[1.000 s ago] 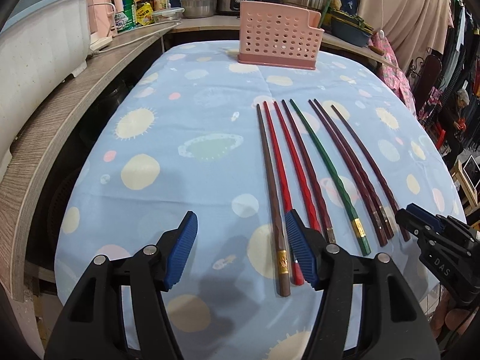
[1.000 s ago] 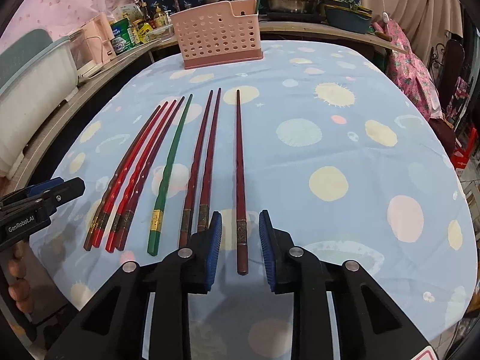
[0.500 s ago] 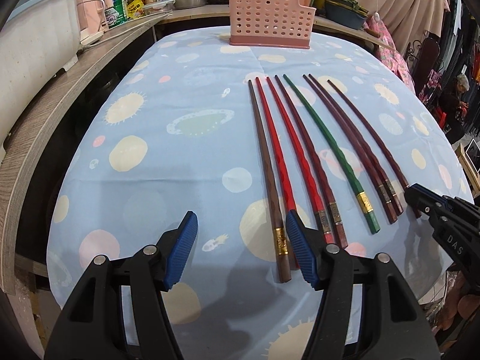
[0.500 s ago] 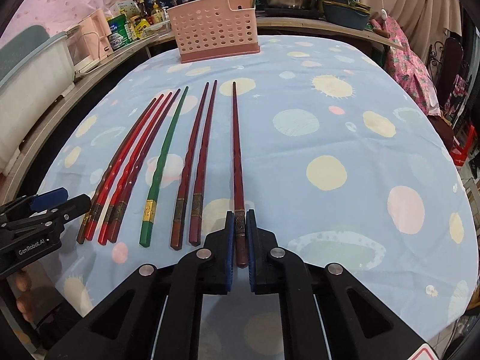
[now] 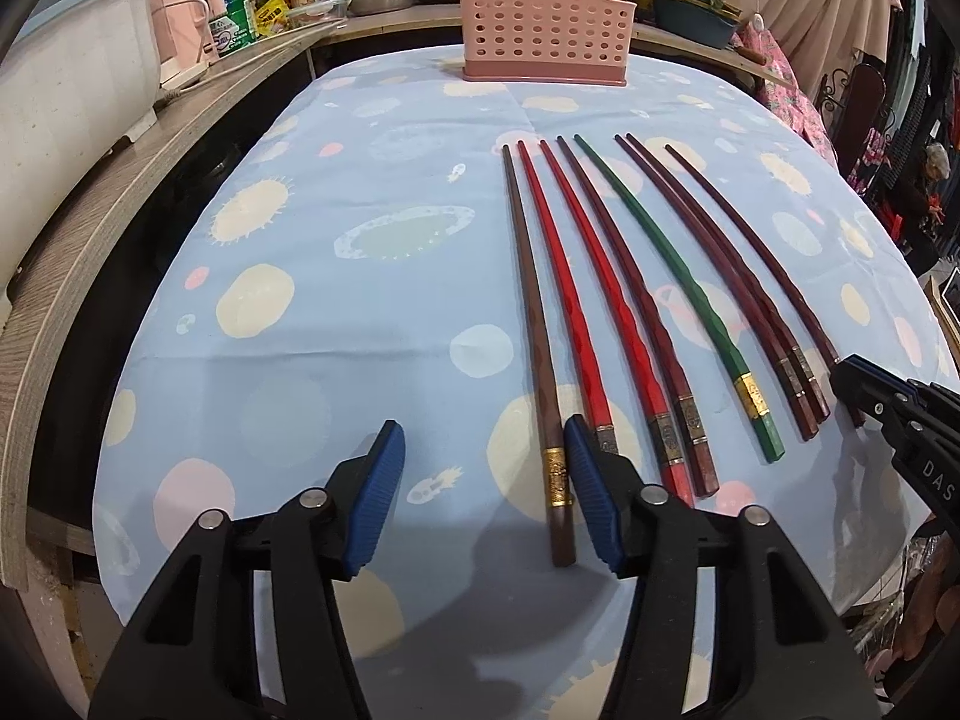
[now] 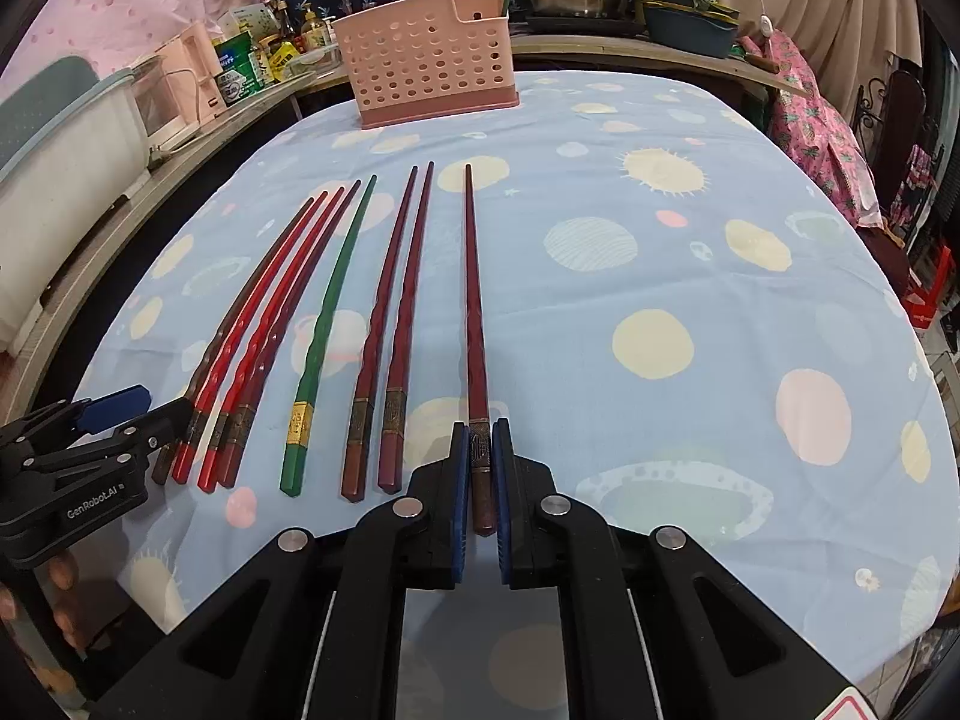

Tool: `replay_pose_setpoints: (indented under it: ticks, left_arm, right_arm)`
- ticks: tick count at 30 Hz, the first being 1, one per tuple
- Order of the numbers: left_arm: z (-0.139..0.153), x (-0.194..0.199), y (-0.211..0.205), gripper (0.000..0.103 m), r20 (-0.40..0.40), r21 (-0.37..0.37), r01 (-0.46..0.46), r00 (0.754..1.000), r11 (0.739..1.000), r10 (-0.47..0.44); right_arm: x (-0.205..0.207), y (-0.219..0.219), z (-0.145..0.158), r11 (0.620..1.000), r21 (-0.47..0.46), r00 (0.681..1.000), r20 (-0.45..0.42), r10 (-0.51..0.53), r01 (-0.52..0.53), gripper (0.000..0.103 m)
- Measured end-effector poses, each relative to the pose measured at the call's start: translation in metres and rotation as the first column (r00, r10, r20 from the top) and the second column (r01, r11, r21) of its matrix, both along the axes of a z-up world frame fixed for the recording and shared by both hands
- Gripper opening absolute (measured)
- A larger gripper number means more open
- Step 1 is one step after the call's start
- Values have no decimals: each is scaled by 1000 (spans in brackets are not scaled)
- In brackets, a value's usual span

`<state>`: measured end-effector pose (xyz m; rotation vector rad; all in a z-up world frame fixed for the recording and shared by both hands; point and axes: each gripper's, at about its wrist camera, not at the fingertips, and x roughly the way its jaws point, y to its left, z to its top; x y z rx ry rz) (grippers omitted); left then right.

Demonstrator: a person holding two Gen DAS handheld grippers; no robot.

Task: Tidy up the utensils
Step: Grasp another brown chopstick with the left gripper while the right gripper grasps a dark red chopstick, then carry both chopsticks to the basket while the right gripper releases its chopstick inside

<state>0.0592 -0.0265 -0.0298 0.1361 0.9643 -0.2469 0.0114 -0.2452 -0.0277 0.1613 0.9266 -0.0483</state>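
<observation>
Several long chopsticks lie side by side on the blue patterned tablecloth (image 5: 360,312): brown, red, maroon and one green (image 5: 672,276). My right gripper (image 6: 480,468) is shut on the thick end of the rightmost maroon chopstick (image 6: 474,300), which still rests on the cloth. My left gripper (image 5: 483,483) is open, its jaws wide around the thick end of the leftmost brown chopstick (image 5: 531,324), its right pad beside the red one (image 5: 561,288). A pink perforated utensil basket (image 5: 546,30) stands at the far table edge, and shows in the right wrist view (image 6: 426,60) too.
A wooden counter (image 5: 120,192) with a white tub (image 5: 66,96), bottles and pots curves along the left and back. Floral cloth (image 6: 810,102) hangs at the right. The table's near edge lies just under both grippers.
My right gripper has closed on the rightmost maroon chopstick. My left gripper has pulled back toward the near ends of the chopsticks and stays open.
</observation>
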Motion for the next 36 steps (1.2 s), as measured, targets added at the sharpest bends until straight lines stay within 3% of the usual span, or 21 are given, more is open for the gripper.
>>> replay_pose_setpoints:
  ticks: [10, 18, 24, 31, 36]
  left_arm:
    - [2, 7, 15, 10, -10, -12, -30, 1000, 999, 29]
    - [4, 13, 25, 7, -59, -72, -49, 997, 996, 44]
    - [16, 14, 31, 7, -60, -109, -55, 997, 992, 49]
    - [47, 19, 32, 7, -17, -157, -45, 999, 987, 43]
    - [84, 30, 36, 7, 51, -195, -44, 997, 980, 55]
  right_arm:
    - [1, -1, 0, 1000, 1, 1000, -7, 2, -2, 7]
    - [1, -10, 6, 1000, 23, 1000, 1, -18, 18, 7]
    - [1, -19, 29, 998, 39, 998, 50, -43, 41, 7]
    - [6, -31, 69, 996, 77, 990, 131, -56, 46, 7]
    - [15, -40, 108, 995, 85, 974, 215, -72, 54, 7]
